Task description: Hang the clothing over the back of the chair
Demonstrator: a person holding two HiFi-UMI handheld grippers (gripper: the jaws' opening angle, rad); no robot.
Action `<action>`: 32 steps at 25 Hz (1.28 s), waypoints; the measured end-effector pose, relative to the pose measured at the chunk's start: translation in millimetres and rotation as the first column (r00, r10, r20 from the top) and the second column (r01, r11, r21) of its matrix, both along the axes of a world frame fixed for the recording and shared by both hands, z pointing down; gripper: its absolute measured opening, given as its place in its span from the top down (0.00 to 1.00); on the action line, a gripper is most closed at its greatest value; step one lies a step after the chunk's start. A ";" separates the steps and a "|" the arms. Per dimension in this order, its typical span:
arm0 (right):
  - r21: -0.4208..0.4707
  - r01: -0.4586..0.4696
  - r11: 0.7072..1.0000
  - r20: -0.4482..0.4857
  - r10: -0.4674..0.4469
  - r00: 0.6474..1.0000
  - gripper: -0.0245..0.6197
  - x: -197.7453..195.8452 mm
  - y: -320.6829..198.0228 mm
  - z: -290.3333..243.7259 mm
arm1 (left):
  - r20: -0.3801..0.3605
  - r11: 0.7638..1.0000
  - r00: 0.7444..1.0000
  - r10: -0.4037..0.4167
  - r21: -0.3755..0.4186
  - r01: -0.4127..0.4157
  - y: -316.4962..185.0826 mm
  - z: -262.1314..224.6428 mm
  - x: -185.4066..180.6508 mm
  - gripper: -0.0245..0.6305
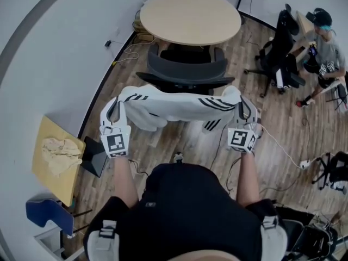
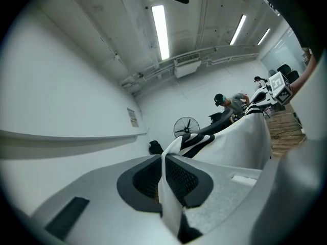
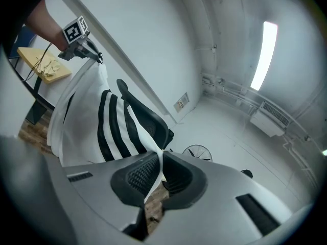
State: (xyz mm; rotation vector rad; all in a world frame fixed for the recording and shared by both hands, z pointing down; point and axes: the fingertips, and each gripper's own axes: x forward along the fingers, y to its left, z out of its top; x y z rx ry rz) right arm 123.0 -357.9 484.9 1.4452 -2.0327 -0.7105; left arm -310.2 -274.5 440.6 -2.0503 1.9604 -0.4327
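1. Two grippers hold the task's thing aloft. The left gripper [image 1: 115, 111] and the right gripper [image 1: 243, 111] stretch the white clothing [image 1: 179, 107] between them, level and well above the wooden floor [image 1: 283, 145].
2. Left jaws: pressed together on a thin fold at one end of the clothing, as the left gripper view shows. The fabric runs from there towards the far gripper.
3. Right jaws: likewise pinching a narrow edge of fabric at the other end, with the striped part hanging beyond them.
4. Position: the clothing is on the person's side of the dark chair [image 1: 185, 72], which stands at the round surface [image 1: 190, 15]. In the head view its upper edge lies just beside the chair's back. Whether the two touch cannot be told.
5. Progress, as judged: the pick-up and spreading are done. The draping is not yet done, since no part of the clothing lies over the back. What is left appears to be carrying it forward, lowering it across the backrest and letting go.
6. Markings: groups of three black stripes run along the clothing, and no brand name is legible. Each gripper's cube carries black-and-white square markers. A small wall notice [image 2: 132, 117] is too small to read.
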 end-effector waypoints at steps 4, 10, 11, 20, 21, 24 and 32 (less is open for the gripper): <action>0.017 -0.029 0.999 -0.001 0.029 1.000 0.94 -0.9 -12.0 -5.5 | 0.021 0.999 0.999 0.039 0.035 -0.040 -19.7 -14.2 0.0 0.94; 0.057 -0.078 0.995 0.011 0.078 0.997 0.95 11.6 -20.1 -27.1 | 0.052 0.996 0.996 0.077 0.034 -0.079 -40.3 -31.6 7.3 0.94; 0.060 -0.087 0.994 0.017 0.086 0.996 0.95 12.8 -20.9 -29.5 | 0.055 0.996 0.995 0.084 0.038 -0.086 -43.8 -33.9 7.7 0.94; 0.096 -0.118 0.988 0.012 0.117 0.993 0.95 8.9 -18.3 -41.6 | 0.071 0.989 0.991 0.113 0.088 -0.119 -46.4 -52.0 4.2 0.94; 0.098 -0.117 0.988 0.010 0.116 0.993 0.95 8.8 -18.6 -42.1 | 0.069 0.988 0.991 0.113 0.093 -0.120 -46.5 -53.7 4.7 0.94; 0.109 -0.118 0.987 0.013 0.117 0.993 0.95 9.8 -19.2 -43.6 | 0.067 0.988 0.991 0.116 0.099 -0.122 -48.2 -57.9 6.2 0.94; 0.128 -0.140 0.982 0.034 0.137 0.990 0.95 1.4 -22.2 -53.7 | 0.074 0.985 0.990 0.119 0.117 -0.127 -50.0 -69.3 -3.7 0.94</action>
